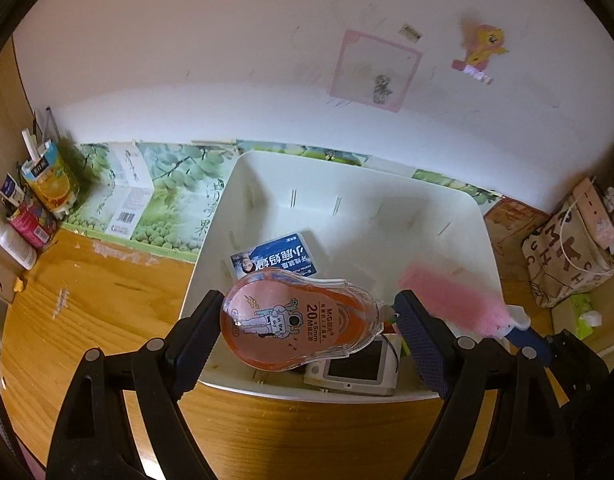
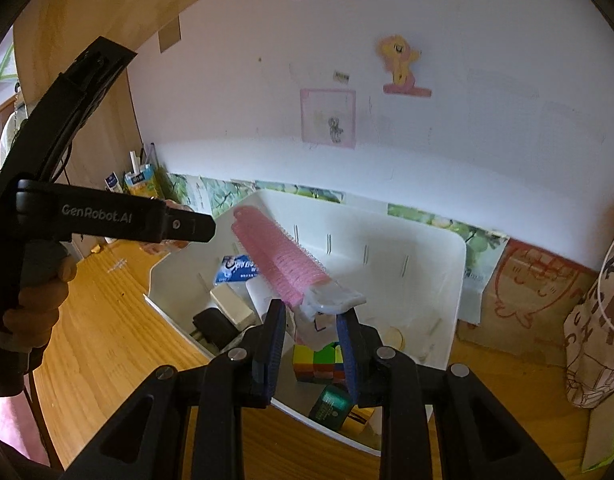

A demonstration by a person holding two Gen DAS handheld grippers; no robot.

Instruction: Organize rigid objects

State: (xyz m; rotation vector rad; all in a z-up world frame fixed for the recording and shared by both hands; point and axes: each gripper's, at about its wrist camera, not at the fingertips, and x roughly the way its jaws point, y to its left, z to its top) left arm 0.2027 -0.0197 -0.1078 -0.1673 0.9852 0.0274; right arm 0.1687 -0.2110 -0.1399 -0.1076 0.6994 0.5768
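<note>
Already well underway, judging by the left wrist view: left tool (image 1: pixel 307 320) clamped across an orange correction tape dispenser (image 1: pixel 301 320), held over the near end of the white bin (image 1: pixel 483 240) on the wooden tabletop (image 1: pixel 107 300). Down in the bin, a blue-and-white box (image 1: pixel 275 258) and a small grey-screened device (image 1: pixel 357 370). At right, blurred, a pink bristled hair roller (image 1: pixel 451 300) carried in over the rim.

Next, the right wrist view: right tool (image 2: pixel 313 320) pinched nearly closed on the white clip end of the hair roller (image 2: pixel 279 256), pink body angled up over the bin (image 2: pixel 455 280). Below, a colourful puzzle cube (image 2: pixel 317 362), a green box (image 2: pixel 331 406), a black adapter (image 2: pixel 213 326), a white block (image 2: pixel 231 304) and the blue-and-white box (image 2: pixel 239 270) already stowed. At left, the left tool's body (image 2: pixel 107 220) gripped by a hand (image 2: pixel 39 292).

Left to do, seemingly: lowering and letting go of both carried items.
</note>
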